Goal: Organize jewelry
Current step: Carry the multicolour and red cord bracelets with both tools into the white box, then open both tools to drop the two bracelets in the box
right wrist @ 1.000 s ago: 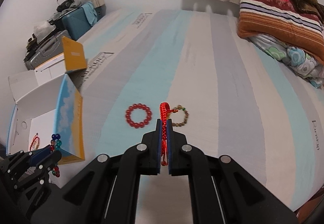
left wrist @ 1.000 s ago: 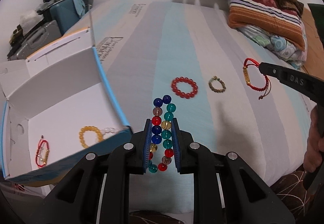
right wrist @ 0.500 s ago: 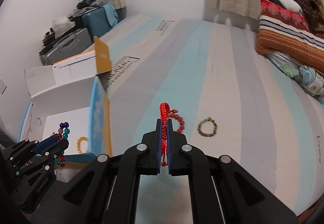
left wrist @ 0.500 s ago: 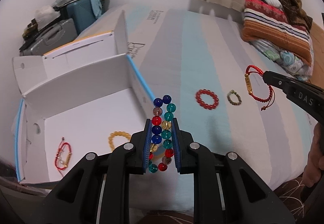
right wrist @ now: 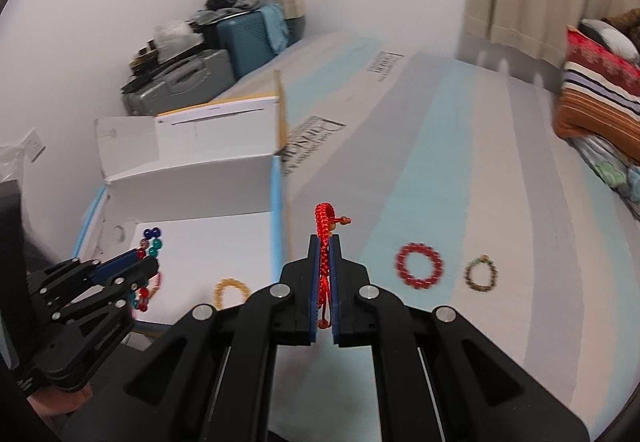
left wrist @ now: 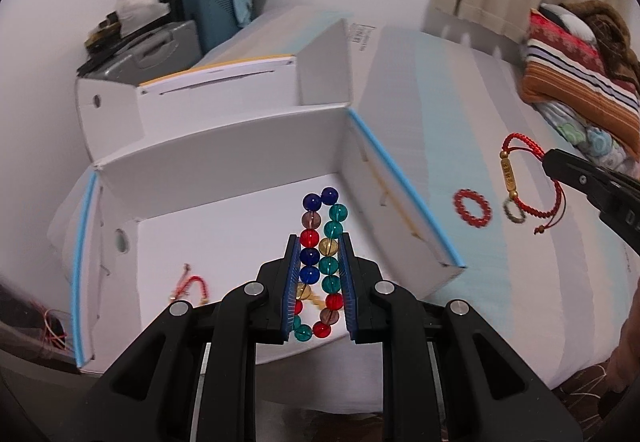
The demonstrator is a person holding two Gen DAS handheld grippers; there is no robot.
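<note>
My left gripper (left wrist: 319,242) is shut on a multicoloured bead bracelet (left wrist: 320,238) and holds it over the open white box (left wrist: 224,178). The box floor holds a red cord bracelet (left wrist: 191,285) and a yellow bead bracelet (right wrist: 229,290). My right gripper (right wrist: 325,242) is shut on a red cord bracelet with a gold charm (right wrist: 324,230), which also shows in the left wrist view (left wrist: 516,170), just right of the box wall. A red bead bracelet (right wrist: 419,265) and a small olive bead bracelet (right wrist: 481,274) lie on the striped bed.
The box's flaps (left wrist: 324,62) stand up at its far side. Suitcases (right wrist: 188,82) and clutter are by the wall at the back left. Folded blankets (left wrist: 576,78) lie at the bed's far right. The striped mattress (right wrist: 460,162) stretches to the right.
Both grippers have moved left toward the box. The left one with the multicoloured bracelet now hangs over the box interior; the right one is now near the box's right wall.
</note>
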